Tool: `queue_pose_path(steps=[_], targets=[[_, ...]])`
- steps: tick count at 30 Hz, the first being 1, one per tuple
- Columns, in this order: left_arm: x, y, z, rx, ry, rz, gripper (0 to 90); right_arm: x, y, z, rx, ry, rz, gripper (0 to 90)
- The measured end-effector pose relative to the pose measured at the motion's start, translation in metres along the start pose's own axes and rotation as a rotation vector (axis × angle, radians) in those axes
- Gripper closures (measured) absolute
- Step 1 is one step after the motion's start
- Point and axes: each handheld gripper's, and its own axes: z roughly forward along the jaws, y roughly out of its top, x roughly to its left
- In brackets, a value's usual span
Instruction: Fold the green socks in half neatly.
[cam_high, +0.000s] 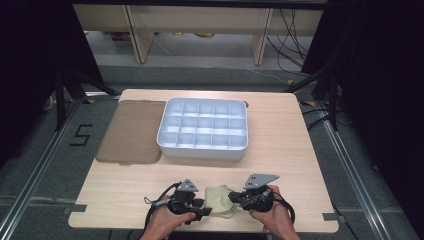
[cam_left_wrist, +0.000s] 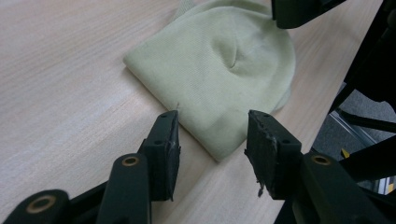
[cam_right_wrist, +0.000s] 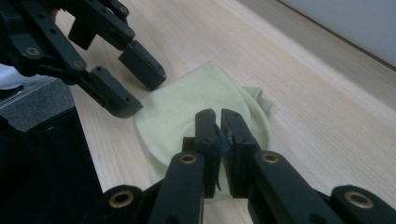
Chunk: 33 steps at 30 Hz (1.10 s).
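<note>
Lying flat, pale green cloth (cam_high: 218, 199) stretches between the tools.

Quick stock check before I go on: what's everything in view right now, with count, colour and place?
cloth: one, pale green, folded, near table edge between the grippers
tray: one, white, many compartments, table centre
mat: one, brown, left of tray, touching it
table: one, light wood
desk legs: pale wood, on the floor beyond the table
left gripper: black, jaws open, cloth corner between them, pads not pressing
right gripper: black, jaws shut over the cloth; pinch unclear
hands: two, bottom edge, holding the grippers
</note>
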Motion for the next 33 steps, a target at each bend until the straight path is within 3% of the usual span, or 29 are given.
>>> queue_pose_path(steps=[3, 11, 12, 17, 19, 23, 26, 28, 30, 32, 33], targets=[[0.001, 0.002, 0.001, 0.004, 0.000, -0.001, 55.7, 0.000, 0.000, 0.001, -0.004, -0.004, 0.003, 86.0], [-0.002, 0.002, 0.006, -0.028, 0.049, 0.044, 82.5, 0.001, -0.001, 0.001, -0.002, 0.004, 0.010, 86.0], [-0.003, 0.002, 0.005, -0.031, 0.061, 0.049, 84.0, 0.001, 0.000, 0.001, 0.004, 0.005, -0.005, 86.1], [-0.005, 0.003, 0.002, -0.033, 0.088, 0.087, 85.8, 0.006, 0.001, 0.004, 0.005, 0.017, -0.005, 86.6], [-0.004, 0.004, -0.001, -0.036, 0.095, 0.107, 85.9, 0.008, 0.001, 0.007, 0.005, 0.032, -0.005, 86.9], [-0.005, 0.005, -0.004, -0.050, 0.104, 0.102, 86.0, 0.017, 0.003, 0.015, 0.010, 0.078, -0.009, 87.2], [-0.005, 0.006, -0.007, -0.046, 0.118, 0.133, 86.1, 0.021, 0.004, 0.020, 0.010, 0.109, -0.013, 87.6], [-0.006, 0.006, -0.008, -0.046, 0.111, 0.125, 86.1, 0.026, 0.004, 0.030, 0.043, 0.124, -0.039, 87.7], [-0.007, 0.006, -0.010, -0.046, 0.111, 0.143, 86.1, 0.029, 0.003, 0.037, 0.067, 0.130, -0.050, 87.9], [-0.008, 0.007, -0.010, -0.054, 0.116, 0.142, 86.1, 0.029, 0.002, 0.042, 0.096, 0.113, -0.073, 88.7], [-0.009, 0.007, -0.011, -0.051, 0.118, 0.160, 86.1, 0.029, 0.002, 0.042, 0.098, 0.116, -0.060, 88.7]])
